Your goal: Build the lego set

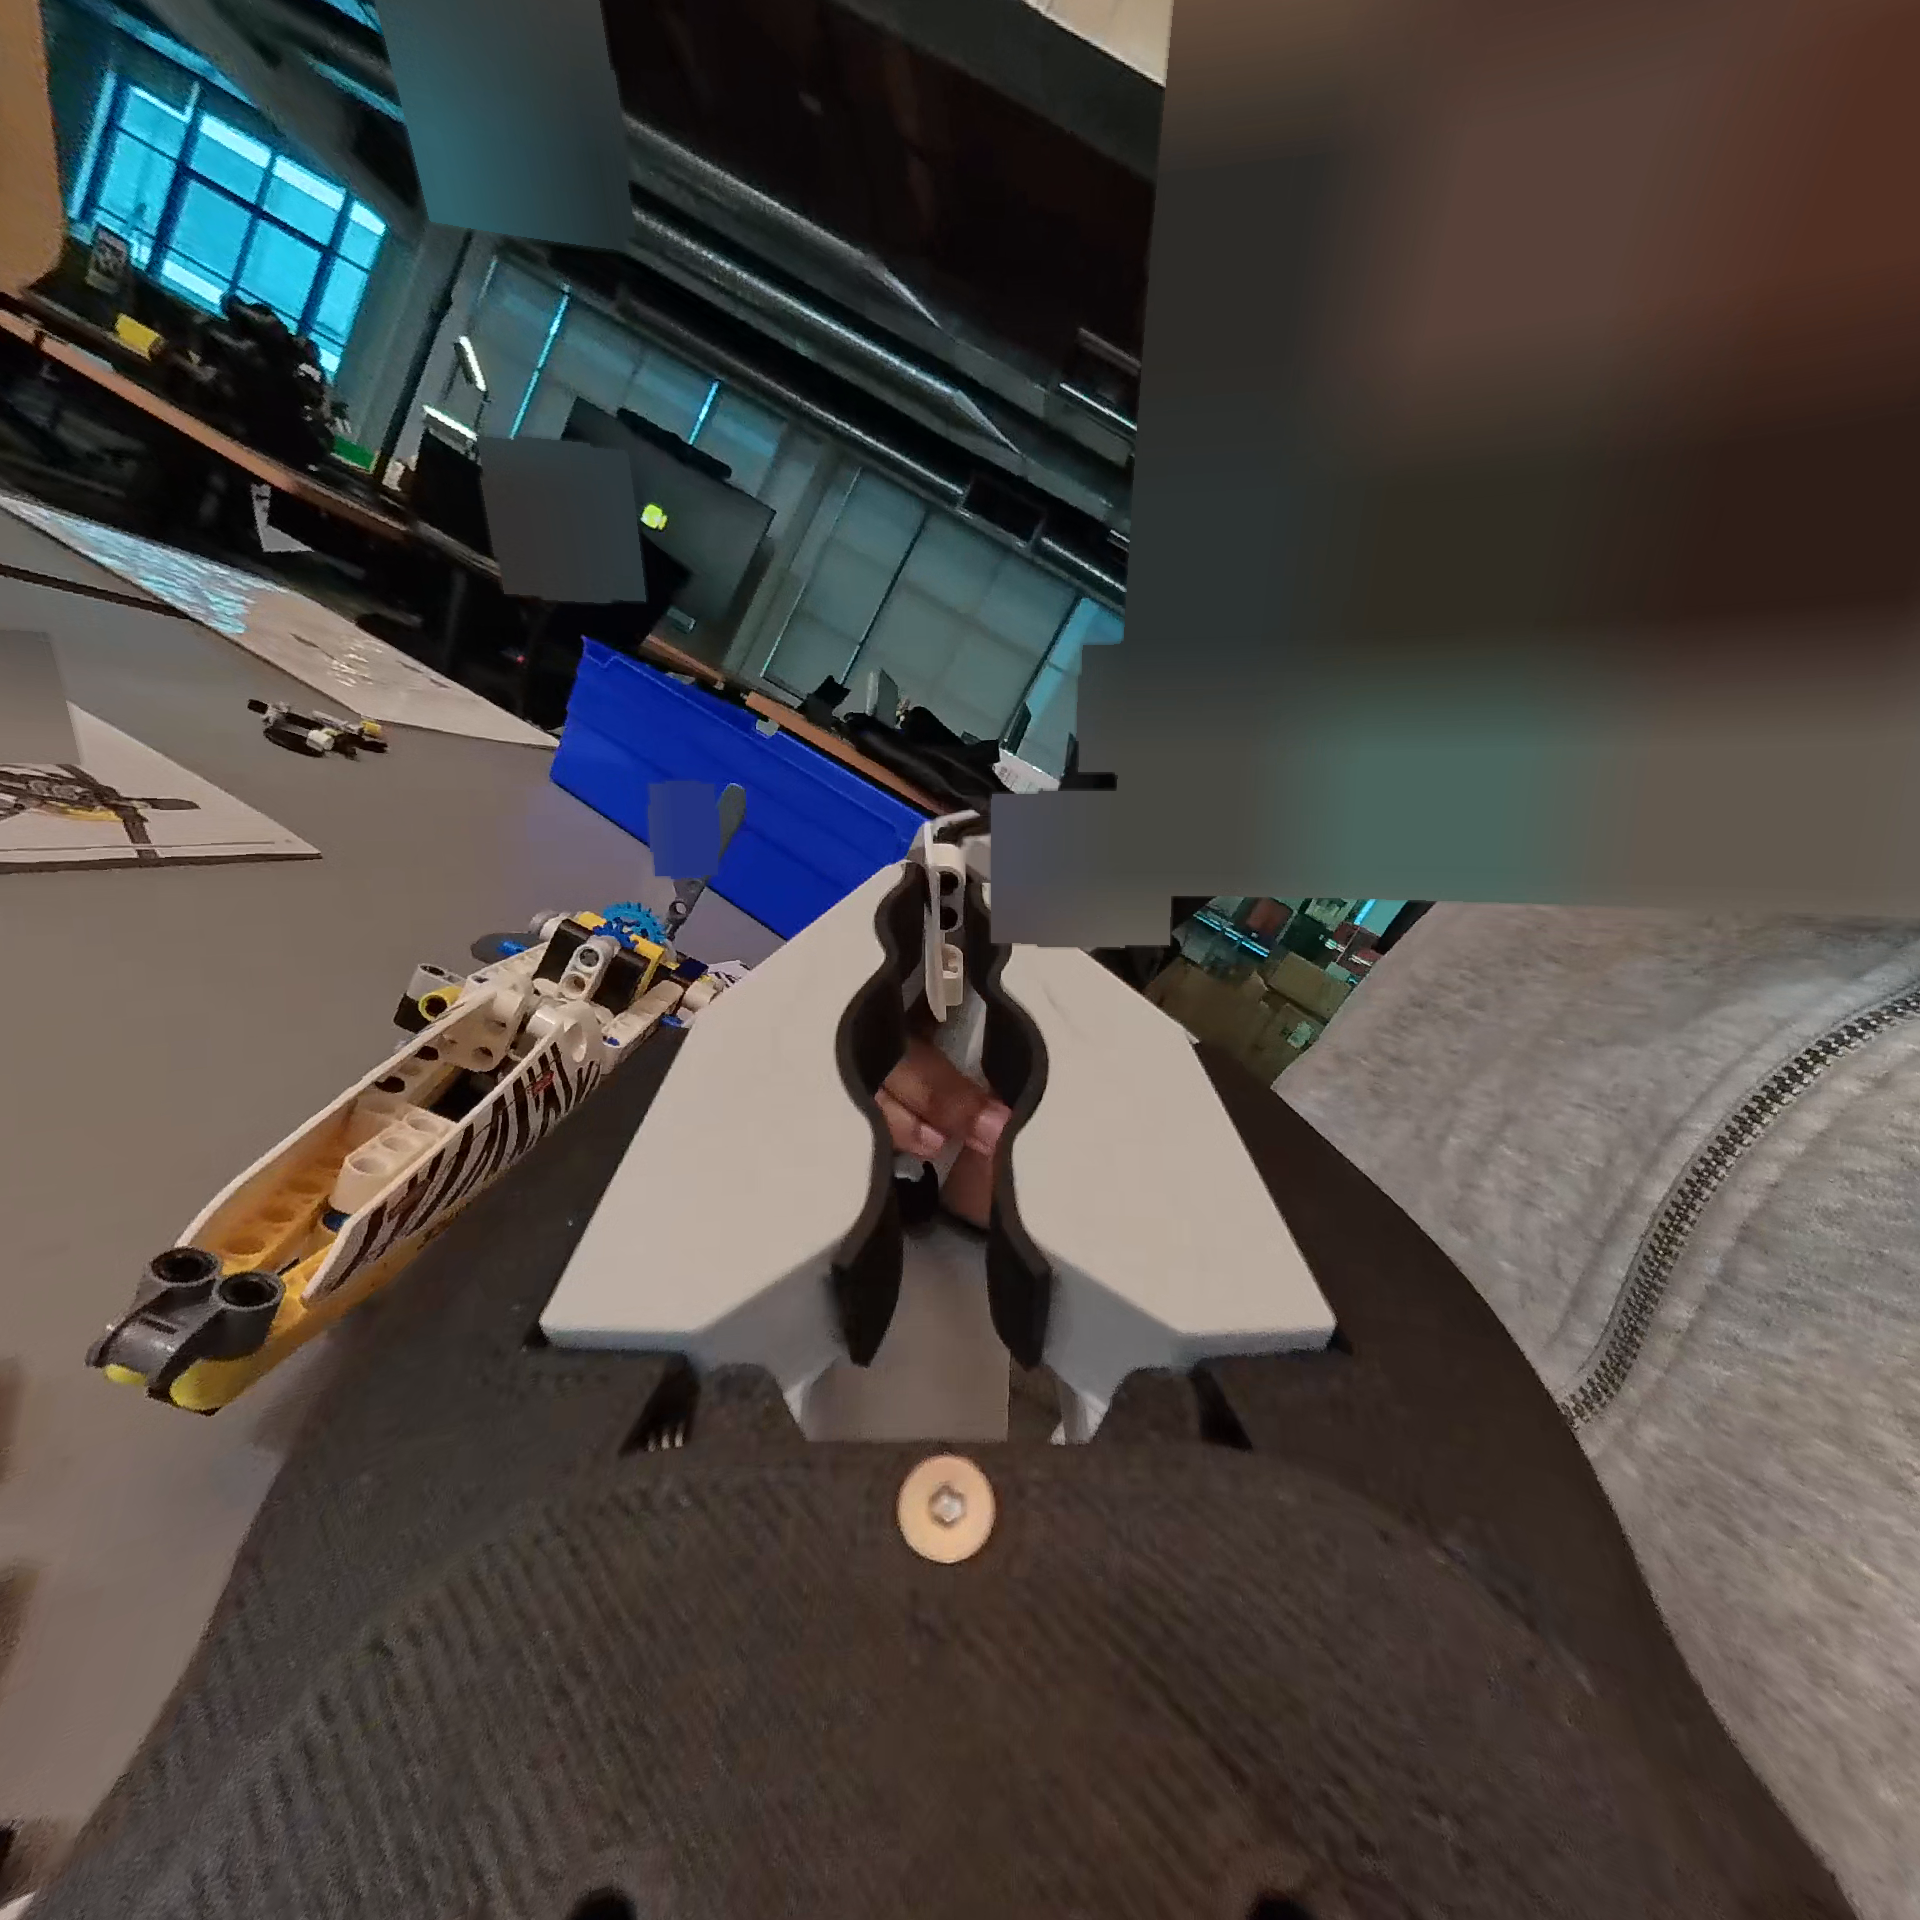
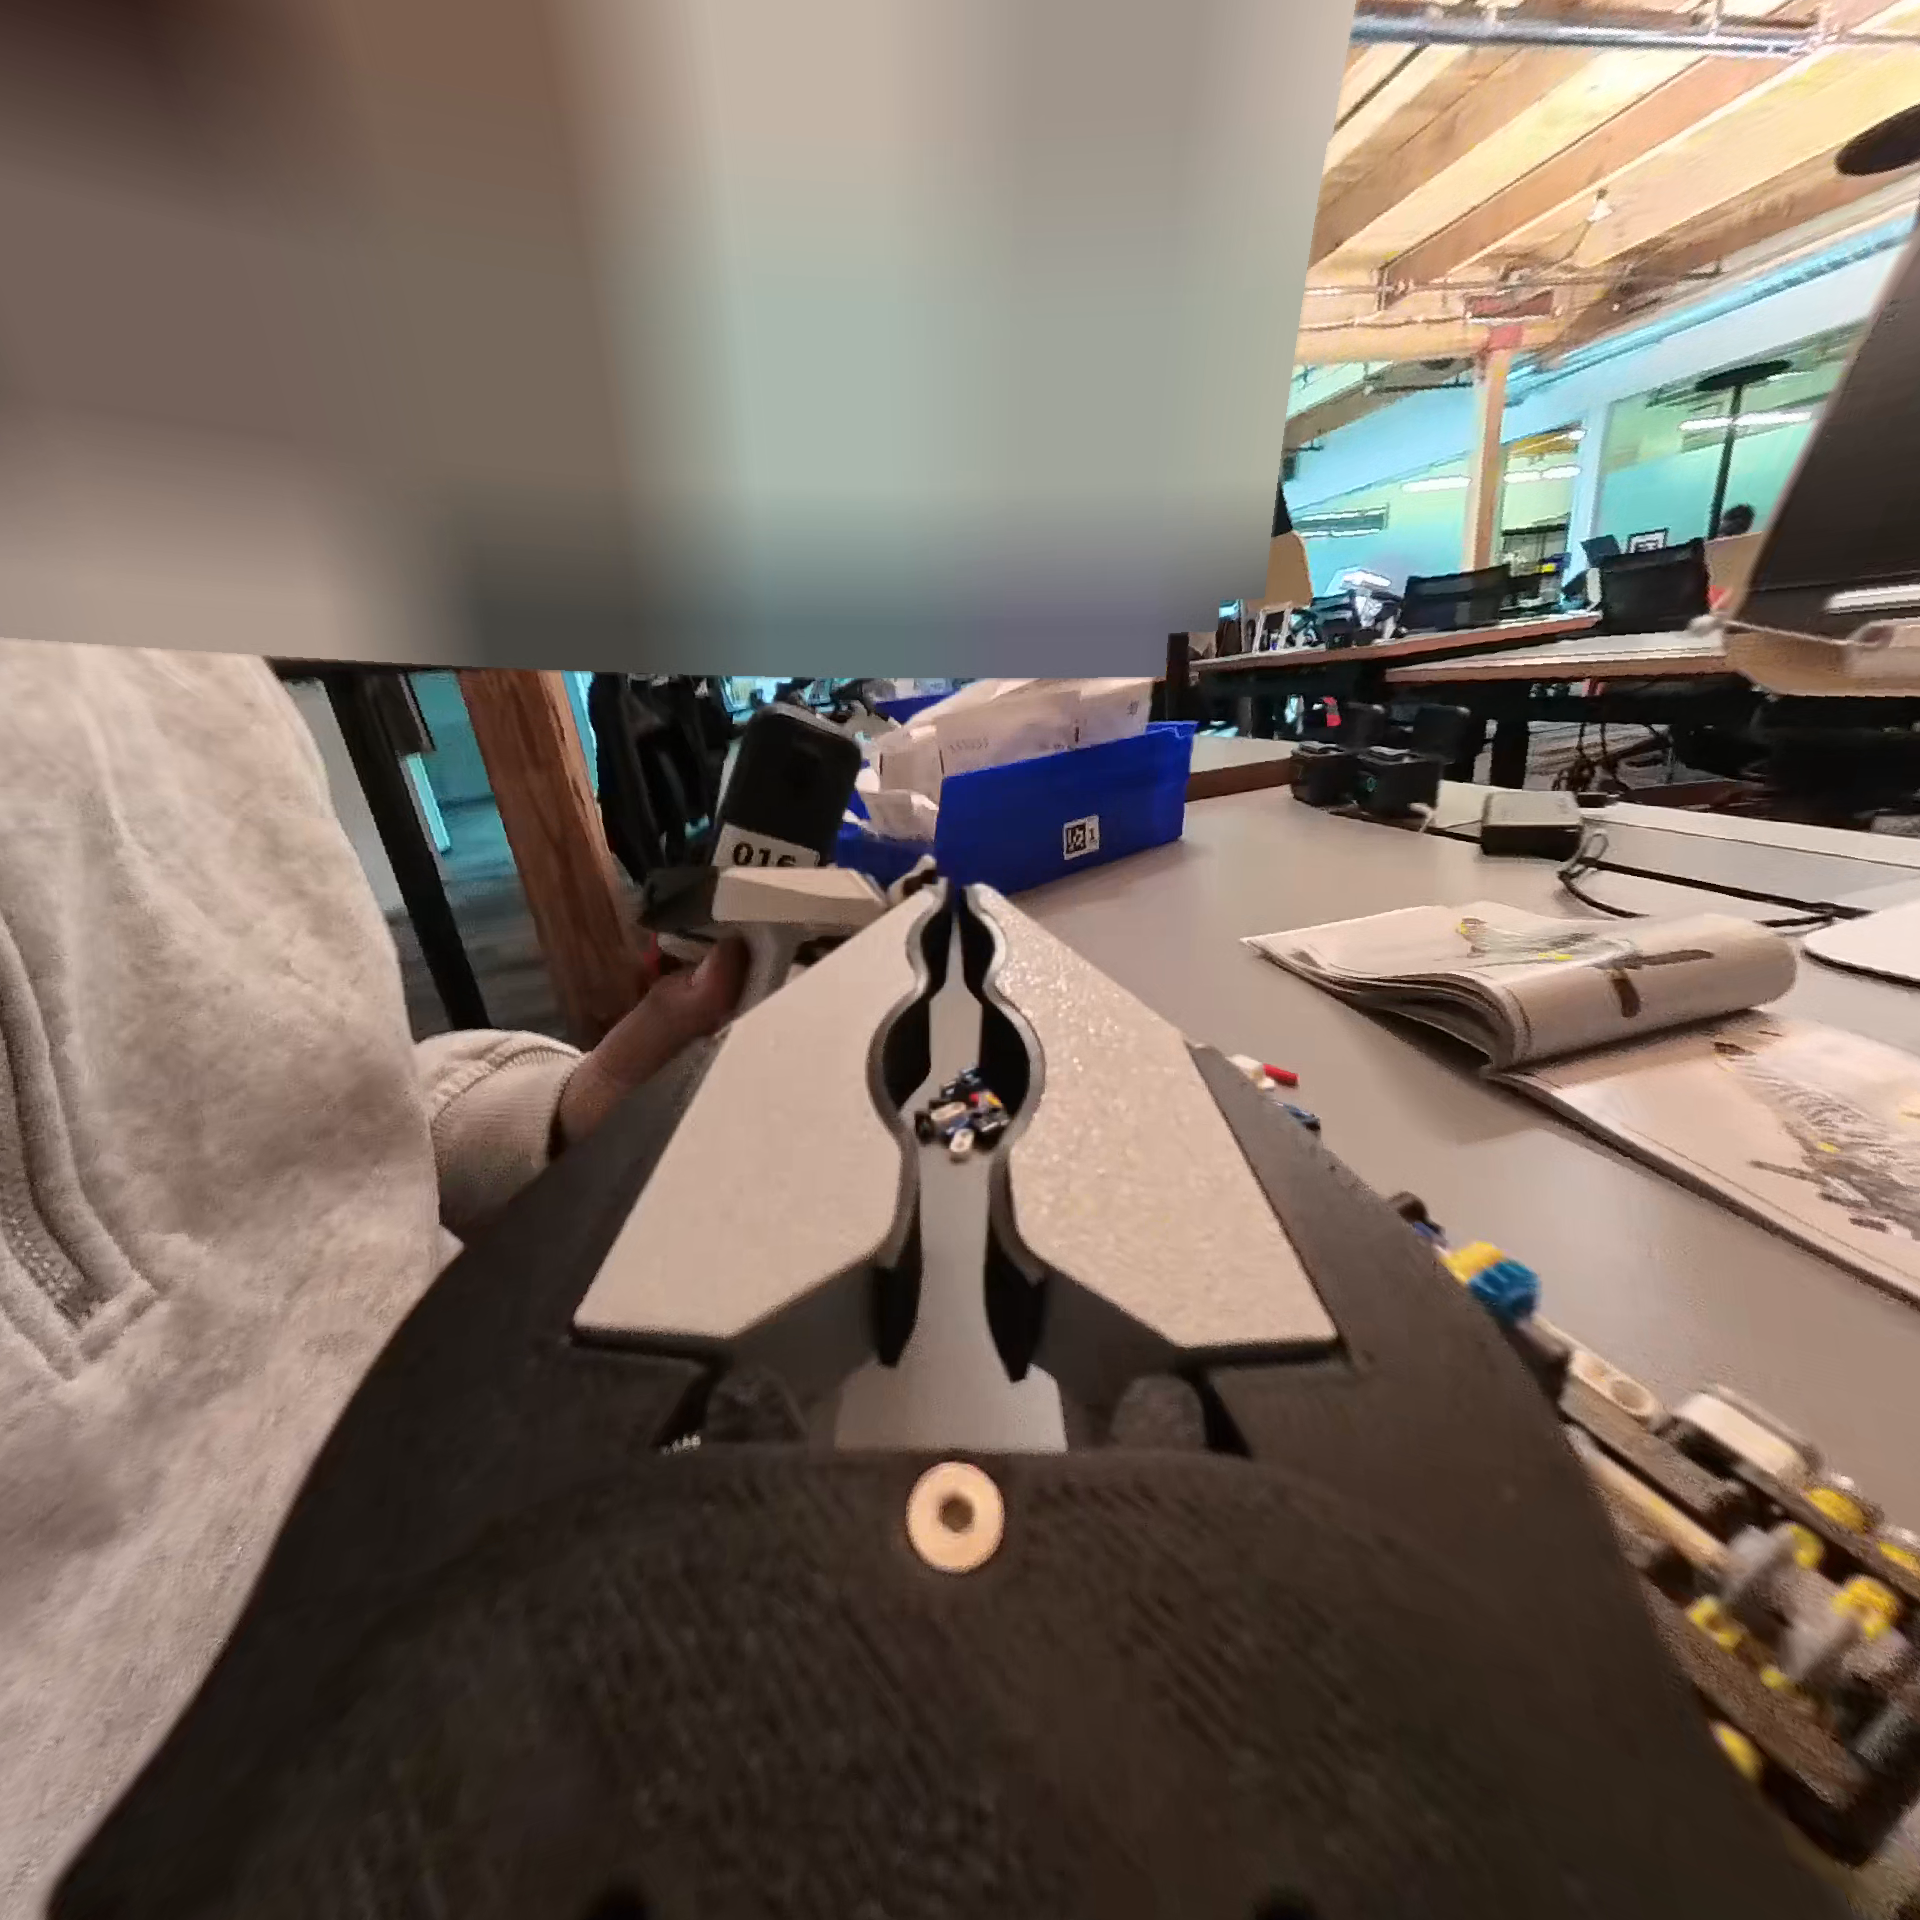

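Spanning both views, the grey table (image 1: 436, 831) carried every item inspected. A person in a grey zipped sweatshirt (image 1: 1662, 1195) sat close against both tools. Two blue bins (image 2: 1049, 821) stood at the table's far side; the nearer one bore a small square coded sticker, and paper bags filled it. An open instruction booklet (image 2: 1538, 977) lay on the table to the right, with further printed sheets (image 1: 125, 800) lying flat on the left; writing on these was noted but not recorded.

The partly built lego model (image 1: 416, 1122), a long yellow and white hull with a zebra-striped side panel and black connectors at its near end, rested on the table just left of the left gripper (image 1: 940, 935). That gripper's jaws were clenched on a white lego beam (image 1: 948, 925) with round holes, which stood upright between the tips, off the table. The right gripper (image 2: 954, 914) had its jaws drawn almost together at the tips; whether anything was pinched there could not be told. Seen from the right wrist view, the left tool carried a numbered white label on its black housing. A small pile of loose pieces (image 2: 961, 1117) lay on the table beyond the right jaws. A little black and yellow subassembly (image 1: 317, 727) sat well apart, near the far sheets.
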`<state>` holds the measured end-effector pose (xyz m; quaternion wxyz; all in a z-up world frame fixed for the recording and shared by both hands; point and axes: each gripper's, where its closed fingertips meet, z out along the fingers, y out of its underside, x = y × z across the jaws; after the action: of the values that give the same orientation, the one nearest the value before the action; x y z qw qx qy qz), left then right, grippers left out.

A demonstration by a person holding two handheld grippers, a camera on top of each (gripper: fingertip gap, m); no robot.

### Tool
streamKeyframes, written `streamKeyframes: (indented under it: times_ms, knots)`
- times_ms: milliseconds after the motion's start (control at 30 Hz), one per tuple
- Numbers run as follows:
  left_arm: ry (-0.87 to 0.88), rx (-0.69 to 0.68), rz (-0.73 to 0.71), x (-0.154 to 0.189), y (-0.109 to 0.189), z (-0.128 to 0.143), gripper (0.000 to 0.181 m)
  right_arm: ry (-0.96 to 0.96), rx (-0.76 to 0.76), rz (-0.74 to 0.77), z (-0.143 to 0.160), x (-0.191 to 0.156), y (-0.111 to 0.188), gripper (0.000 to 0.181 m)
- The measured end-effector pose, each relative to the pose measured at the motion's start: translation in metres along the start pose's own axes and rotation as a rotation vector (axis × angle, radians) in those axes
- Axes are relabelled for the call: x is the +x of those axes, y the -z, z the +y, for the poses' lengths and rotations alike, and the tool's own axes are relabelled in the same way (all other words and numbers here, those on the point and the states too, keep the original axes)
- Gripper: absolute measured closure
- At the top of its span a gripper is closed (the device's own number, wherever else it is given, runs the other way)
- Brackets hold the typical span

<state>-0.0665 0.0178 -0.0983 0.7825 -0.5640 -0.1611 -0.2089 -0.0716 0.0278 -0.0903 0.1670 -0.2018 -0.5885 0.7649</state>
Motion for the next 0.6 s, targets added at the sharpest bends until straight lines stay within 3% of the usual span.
streamKeyframes:
  times_ms: [200,600]
  knots:
    - [0.085,0.038,-0.040,-0.014,0.003,-0.005,0.176,0.120,-0.091,0.030,0.014,-0.007,-0.010,0.175]
    - [0.120,0.047,-0.061,-0.022,0.003,-0.007,0.176,0.088,-0.064,0.018,0.010,-0.005,-0.009,0.171]
